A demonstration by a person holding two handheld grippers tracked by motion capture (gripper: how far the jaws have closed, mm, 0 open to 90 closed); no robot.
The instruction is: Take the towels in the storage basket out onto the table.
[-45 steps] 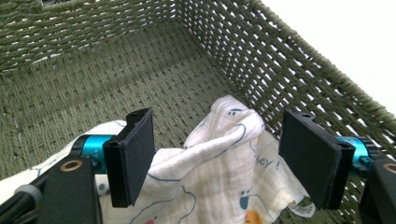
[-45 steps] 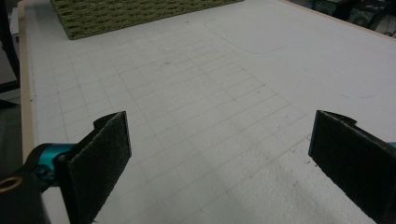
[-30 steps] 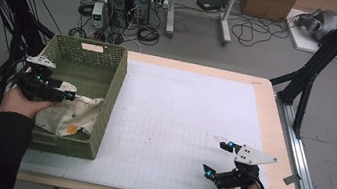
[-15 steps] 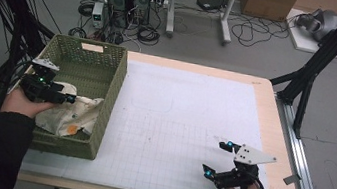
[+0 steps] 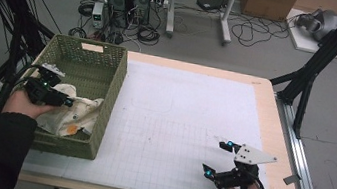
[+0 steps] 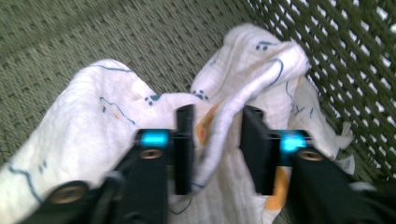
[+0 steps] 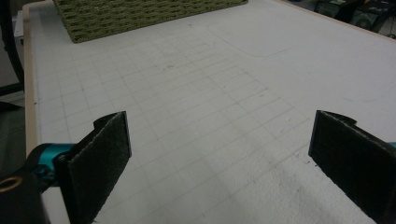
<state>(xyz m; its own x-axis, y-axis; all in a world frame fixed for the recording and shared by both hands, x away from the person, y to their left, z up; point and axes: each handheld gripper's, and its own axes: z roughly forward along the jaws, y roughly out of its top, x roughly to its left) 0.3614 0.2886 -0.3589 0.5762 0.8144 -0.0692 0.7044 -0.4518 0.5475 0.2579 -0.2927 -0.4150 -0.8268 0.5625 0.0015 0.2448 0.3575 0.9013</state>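
A person's left gripper [image 6: 215,149] reaches down into a green woven basket [image 5: 106,90], and its two black jaws have just been closing around a raised fold of a white cloth [image 6: 93,140] printed with small blue and orange pictures. The fold stands between the jaws, which are partly drawn together; the picture is blurred, so whether the pads already press on the fabric cannot be told for sure. The cloth lies crumpled on the basket floor, spreading out under and ahead of this gripper, with one bunched end just beside the lattice wall on the gripper's right. The right gripper [image 5: 220,158] rests far off over the bare gridded table [image 5: 177,126], jaws spread wide with nothing between them. The likely trouble is a shallow bite: if only the crest of the fold is caught, the thin fabric could slide out when lifted. The loose end beside the wall might also snag in the holes of the lattice and drag or tip the light basket as the cloth comes up. Lifting by one fold would leave most of the cloth trailing over the rim.
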